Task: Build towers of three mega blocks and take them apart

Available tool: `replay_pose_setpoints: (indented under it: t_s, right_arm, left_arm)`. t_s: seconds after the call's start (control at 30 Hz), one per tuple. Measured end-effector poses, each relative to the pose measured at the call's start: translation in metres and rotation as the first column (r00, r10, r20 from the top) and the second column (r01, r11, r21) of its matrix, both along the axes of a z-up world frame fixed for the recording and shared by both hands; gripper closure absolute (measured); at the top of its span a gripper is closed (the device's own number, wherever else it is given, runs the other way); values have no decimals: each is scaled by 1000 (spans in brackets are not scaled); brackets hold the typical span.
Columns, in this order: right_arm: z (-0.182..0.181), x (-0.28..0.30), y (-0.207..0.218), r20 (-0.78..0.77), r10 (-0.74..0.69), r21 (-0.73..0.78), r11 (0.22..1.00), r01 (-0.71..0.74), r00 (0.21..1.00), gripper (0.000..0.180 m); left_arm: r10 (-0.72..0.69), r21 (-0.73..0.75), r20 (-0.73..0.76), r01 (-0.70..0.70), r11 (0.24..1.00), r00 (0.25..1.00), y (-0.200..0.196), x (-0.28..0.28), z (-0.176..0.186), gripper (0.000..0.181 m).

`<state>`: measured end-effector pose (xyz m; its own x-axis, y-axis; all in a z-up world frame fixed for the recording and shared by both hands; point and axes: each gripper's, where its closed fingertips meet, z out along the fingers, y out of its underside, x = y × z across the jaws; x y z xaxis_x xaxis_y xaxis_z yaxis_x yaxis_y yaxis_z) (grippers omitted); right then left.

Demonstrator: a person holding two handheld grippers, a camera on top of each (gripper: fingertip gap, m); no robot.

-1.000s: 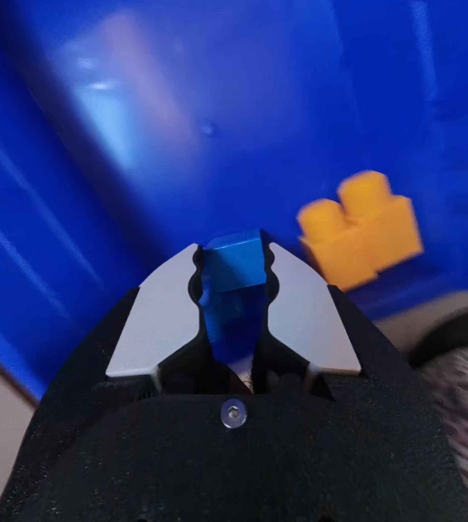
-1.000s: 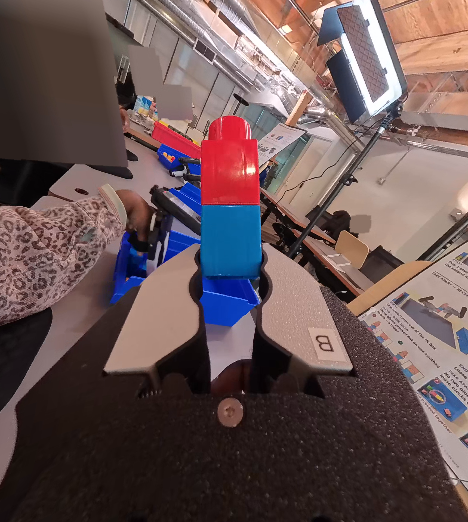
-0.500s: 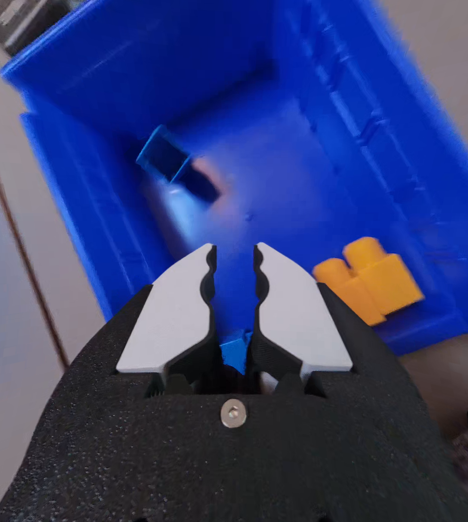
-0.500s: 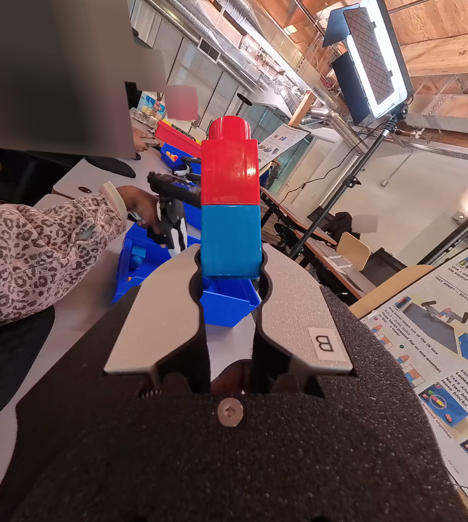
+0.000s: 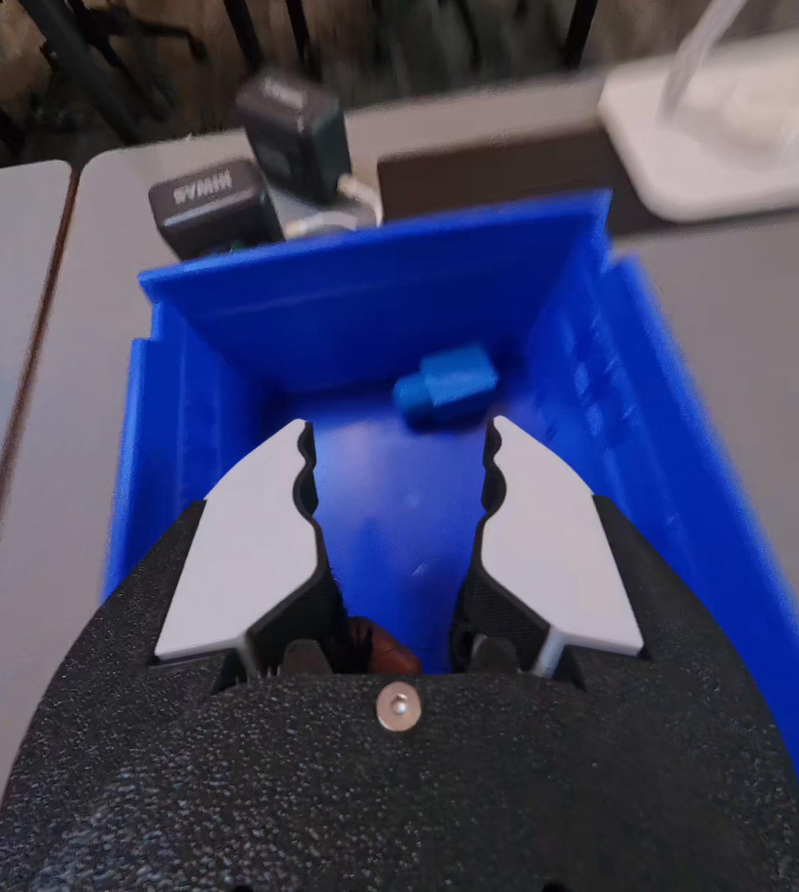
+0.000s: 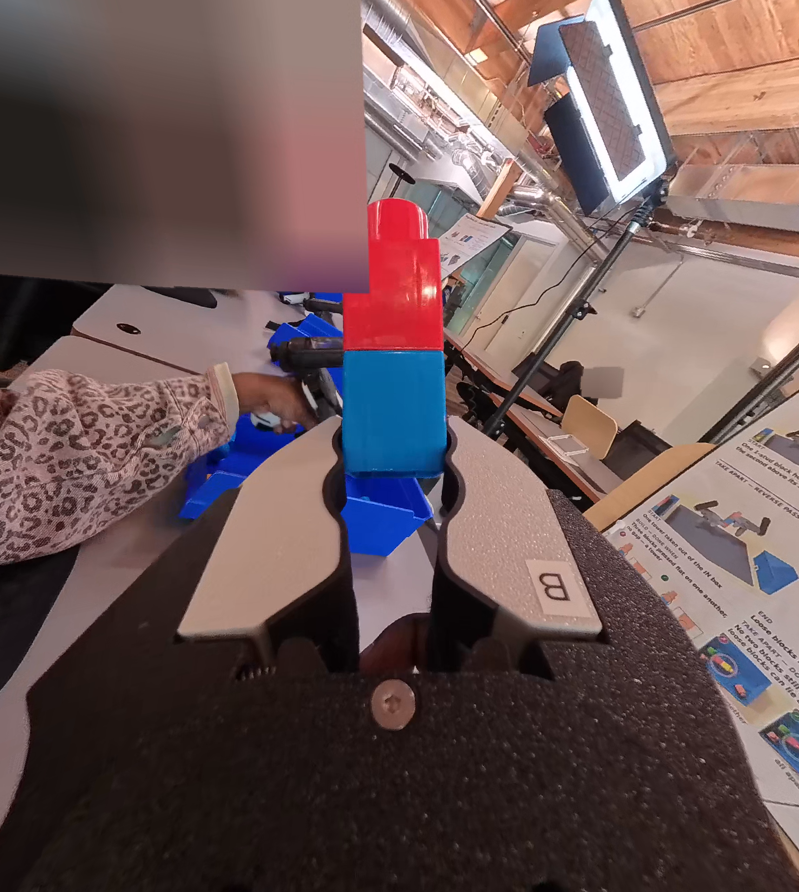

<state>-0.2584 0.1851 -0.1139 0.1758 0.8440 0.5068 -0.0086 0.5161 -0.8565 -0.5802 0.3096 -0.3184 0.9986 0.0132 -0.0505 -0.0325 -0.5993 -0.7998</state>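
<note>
Left wrist view: evenly lit but motion-blurred throughout, the blue bin (image 5: 595, 367) and far tabletop clutter smeared, with a pale sheen on the bin floor. Right wrist view: bright and sharp, lit from a glowing panel lamp (image 6: 614, 111) at upper right; wide-angle bending tilts walls and table edges, and glare streaks the red block (image 6: 395, 294).

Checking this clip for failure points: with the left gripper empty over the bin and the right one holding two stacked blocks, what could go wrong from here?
The right gripper pinches only the lower end of the blue block, so the red block on top could lever the stack loose. The left gripper, open, hangs inside the blue bin; it could clip a wall. The loose blue block lies on its side, awkward to regrasp.
</note>
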Motion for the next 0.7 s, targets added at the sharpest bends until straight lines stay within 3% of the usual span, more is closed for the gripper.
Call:
replay_pose_setpoints:
  t_s: [0.03,0.1,0.13,0.3,0.47,0.5,0.57,0.67,0.7]
  right_arm:
    - [1,2,1,-5,-4,1,1000,4,1000,144]
    - [3,6,3,-10,-18,5,1000,18,1000,144]
    - [3,8,4,-13,-27,8,1000,27,1000,144]
    - [5,11,6,-27,-32,6,999,32,999,144]
    - [4,9,7,-18,-40,15,999,40,999,143]
    - [5,10,7,-19,-44,19,999,44,999,144]
    - [7,13,6,-28,-47,23,999,48,998,144]
    - [12,19,5,-57,-39,19,999,40,998,144]
    - [14,20,4,-67,-33,17,999,34,997,144]
  left_arm:
    - [17,78,132,-28,997,991,11,8,8,113]
    - [14,111,333,-54,992,943,25,23,13,109]
    - [18,76,351,-48,996,936,30,26,6,106]
    - [56,-179,163,-26,984,985,51,17,-42,86]
    - [-52,-349,46,65,935,998,59,18,-78,101]
    - [-106,-405,47,116,907,993,53,20,-83,112]
    - [-305,-510,35,280,814,952,29,27,-82,112]
    - [-614,-686,-10,442,578,789,-26,17,-74,112]
    - [-657,-705,-64,432,563,751,-33,7,-68,112]
